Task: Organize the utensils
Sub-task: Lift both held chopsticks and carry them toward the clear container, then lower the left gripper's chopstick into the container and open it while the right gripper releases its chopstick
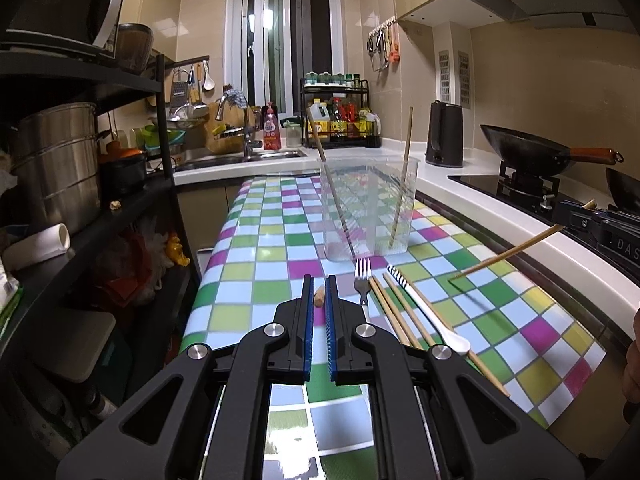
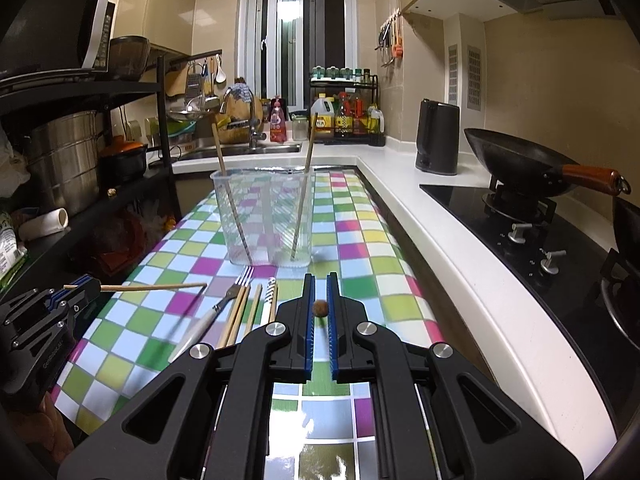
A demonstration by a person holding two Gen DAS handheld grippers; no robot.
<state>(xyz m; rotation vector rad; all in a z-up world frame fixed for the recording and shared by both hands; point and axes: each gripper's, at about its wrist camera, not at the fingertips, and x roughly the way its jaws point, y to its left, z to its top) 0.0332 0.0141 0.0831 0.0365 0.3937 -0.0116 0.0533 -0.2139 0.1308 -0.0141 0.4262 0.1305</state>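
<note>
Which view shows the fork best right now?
The right wrist view: the fork shows tines through pale handle on the tablecloth. The left wrist view shows only its tines and neck; the hand-held gripper hides the handle.

Ahead of the left claw the checkered tablecloth lies bare up to the clear container, which stands ahead and slightly right. 2 chopsticks lean out of its open top, 1 toward each side, leaving a gap between them. Just right of this claw, a fork, loose chopsticks and a white spoon crowd the cloth. Left of it, past the table edge, rises a black shelf rack.

Right of the right claw the cloth is bare as far as the white counter edge, with the stove and wok beyond.
</note>
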